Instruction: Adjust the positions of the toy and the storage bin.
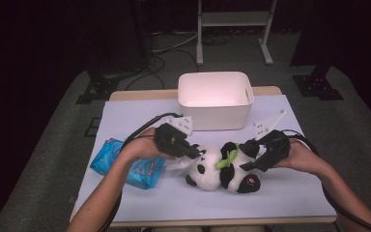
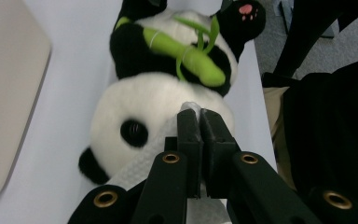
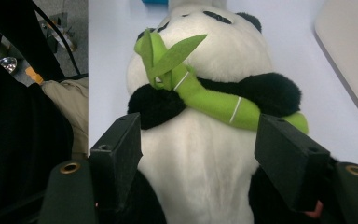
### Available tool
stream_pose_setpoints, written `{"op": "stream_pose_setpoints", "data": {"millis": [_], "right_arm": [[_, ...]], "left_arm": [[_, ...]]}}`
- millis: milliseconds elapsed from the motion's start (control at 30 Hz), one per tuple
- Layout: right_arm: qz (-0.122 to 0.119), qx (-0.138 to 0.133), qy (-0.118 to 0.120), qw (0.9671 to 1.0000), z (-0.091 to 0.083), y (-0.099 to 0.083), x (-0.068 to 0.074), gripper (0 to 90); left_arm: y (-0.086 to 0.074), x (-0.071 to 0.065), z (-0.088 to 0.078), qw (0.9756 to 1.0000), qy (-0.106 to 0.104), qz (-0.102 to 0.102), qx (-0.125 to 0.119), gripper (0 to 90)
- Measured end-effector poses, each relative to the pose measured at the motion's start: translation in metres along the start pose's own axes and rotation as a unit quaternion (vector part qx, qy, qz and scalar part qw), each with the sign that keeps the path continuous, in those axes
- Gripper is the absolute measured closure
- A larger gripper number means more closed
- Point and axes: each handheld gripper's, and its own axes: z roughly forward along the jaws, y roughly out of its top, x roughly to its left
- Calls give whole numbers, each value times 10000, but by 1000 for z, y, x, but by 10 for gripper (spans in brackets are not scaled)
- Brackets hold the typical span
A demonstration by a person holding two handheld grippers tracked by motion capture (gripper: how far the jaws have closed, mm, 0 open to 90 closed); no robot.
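Note:
A black-and-white panda plush (image 1: 207, 171) lies on its back on the pale table, hugging a green bamboo stalk (image 1: 227, 158). My left gripper (image 1: 198, 153) is at the panda's head (image 2: 154, 107), shut on a white wipe (image 2: 137, 170) that lies against the face. My right gripper (image 1: 251, 164) stands wide, its jaws on either side of the panda's belly (image 3: 200, 158). The fur fills the gap between the pads, and I see no squeeze. The bamboo (image 3: 214, 105) lies across the chest just beyond them.
A white bin (image 1: 217, 116) stands behind the panda at the table's far middle. A blue pack of wipes (image 1: 108, 157) lies under my left forearm near the table's left edge. The person's lap is close to the table's near edge.

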Motion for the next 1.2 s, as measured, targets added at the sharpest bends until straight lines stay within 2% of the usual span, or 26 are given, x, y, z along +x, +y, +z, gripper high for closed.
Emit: {"op": "stream_pose_setpoints", "data": {"millis": [200,400,467,633,767,867,967,1200], "right_arm": [[21,-37,-82,10000,-11,-6,3,313],[36,-65,-100,9999,-17,-12,5,317],[62,-171,-70,9998,-19,-13,6,330],[-44,-322,-28,9995,-21,-8,10,393],[-116,-243,28,9996,-16,-4,11,445],[-204,-276,45,9994,-13,-2,14,529],[-247,-253,81,9993,-11,0,15,607],[-387,-142,78,9991,-3,10,15,661]], "left_arm": [[23,1,17,9997,-138,205,-7,876],[45,1,33,9990,-243,366,102,876],[50,3,40,9986,-266,420,181,876],[55,1,52,9980,-318,491,248,875],[58,1,58,9977,-367,491,272,875],[57,1,62,9975,-347,495,368,874],[55,1,64,9976,-360,470,350,868],[50,1,64,9975,-381,495,325,859]]}}
